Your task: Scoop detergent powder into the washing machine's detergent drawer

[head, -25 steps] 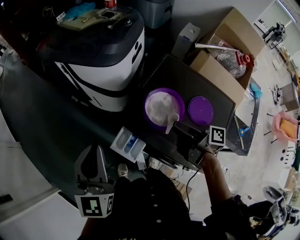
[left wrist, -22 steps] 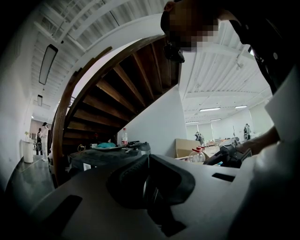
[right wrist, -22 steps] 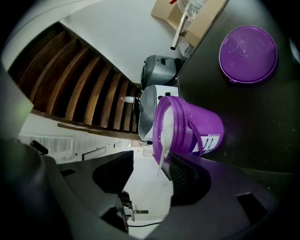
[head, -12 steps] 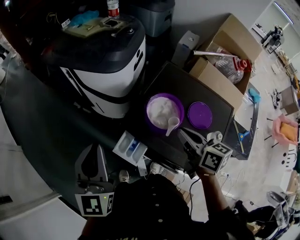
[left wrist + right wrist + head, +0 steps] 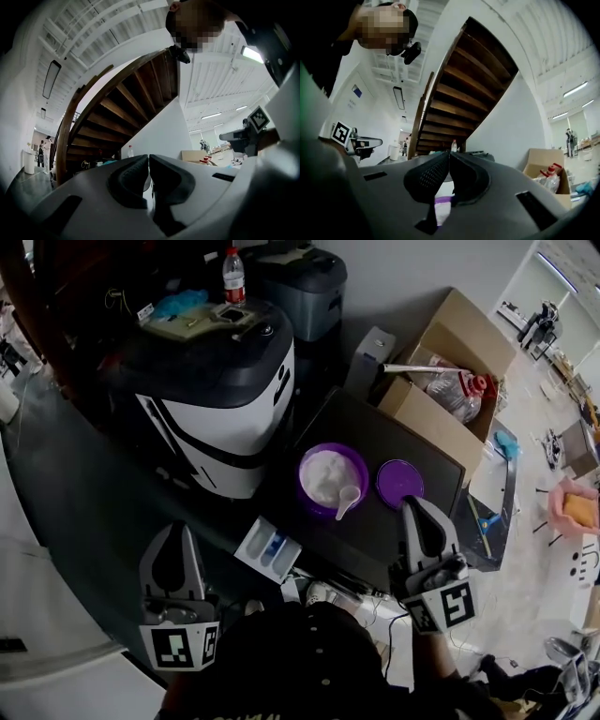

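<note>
Nearest the person, the left tongs [image 5: 148, 158] are closed tip to tip on nothing, held off the counter's near left corner. The right tongs [image 5: 449, 155] hang over the counter's [image 5: 370, 442] near right edge; their jaws have just been closing and now meet with nothing between them. Low beside the counter's near left corner lies the white detergent drawer [image 5: 267, 549], divided into compartments, 1 of them showing blue; whether any powder lies in them is too small to tell. On the dark counter, toward its left edge, stands a round purple tub [image 5: 316, 501], uncovered and mostly filled with white detergent powder [image 5: 323, 472]. A white scoop [image 5: 346, 502] lies across the tub's near right rim, its rounded end over the powder and its handle reaching out past the rim toward the near edge; neither tongs touches it. Just beside the tub on its right, the purple lid [image 5: 400, 482] lies flat on the counter, apart from the tub. Left of the counter stands the white and black washing machine [image 5: 220, 390], with 1 red-labelled bottle [image 5: 232, 263] upright at the far side of its top. Beyond the counter's far right corner an open cardboard box [image 5: 469, 329] holds a clear plastic bottle with a red cap [image 5: 457, 382], lying on its side.
</note>
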Action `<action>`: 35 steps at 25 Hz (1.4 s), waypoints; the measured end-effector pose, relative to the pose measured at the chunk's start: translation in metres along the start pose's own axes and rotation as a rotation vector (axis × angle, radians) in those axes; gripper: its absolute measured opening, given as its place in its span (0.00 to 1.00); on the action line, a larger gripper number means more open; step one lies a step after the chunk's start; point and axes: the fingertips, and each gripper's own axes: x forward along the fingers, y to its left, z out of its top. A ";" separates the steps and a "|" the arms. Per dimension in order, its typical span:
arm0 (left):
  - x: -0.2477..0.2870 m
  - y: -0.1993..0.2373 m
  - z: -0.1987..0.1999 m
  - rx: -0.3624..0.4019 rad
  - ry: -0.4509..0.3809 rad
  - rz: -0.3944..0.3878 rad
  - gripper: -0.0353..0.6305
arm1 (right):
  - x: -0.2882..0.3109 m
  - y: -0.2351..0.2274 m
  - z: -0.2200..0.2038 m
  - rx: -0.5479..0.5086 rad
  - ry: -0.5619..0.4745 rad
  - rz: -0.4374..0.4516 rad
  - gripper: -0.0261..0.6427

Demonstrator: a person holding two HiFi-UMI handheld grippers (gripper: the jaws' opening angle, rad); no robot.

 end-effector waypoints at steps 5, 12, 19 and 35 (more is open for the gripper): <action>-0.005 0.014 0.008 0.017 -0.010 0.018 0.09 | -0.016 -0.008 0.007 -0.038 -0.062 -0.098 0.08; -0.005 0.011 0.011 0.024 -0.014 0.002 0.09 | -0.015 -0.005 -0.008 -0.017 -0.030 -0.110 0.08; -0.007 0.011 0.009 0.023 -0.010 0.001 0.09 | -0.005 0.006 -0.010 -0.022 -0.015 -0.086 0.08; -0.006 0.008 0.008 0.021 -0.009 -0.011 0.09 | 0.004 0.015 -0.015 -0.030 0.009 -0.057 0.08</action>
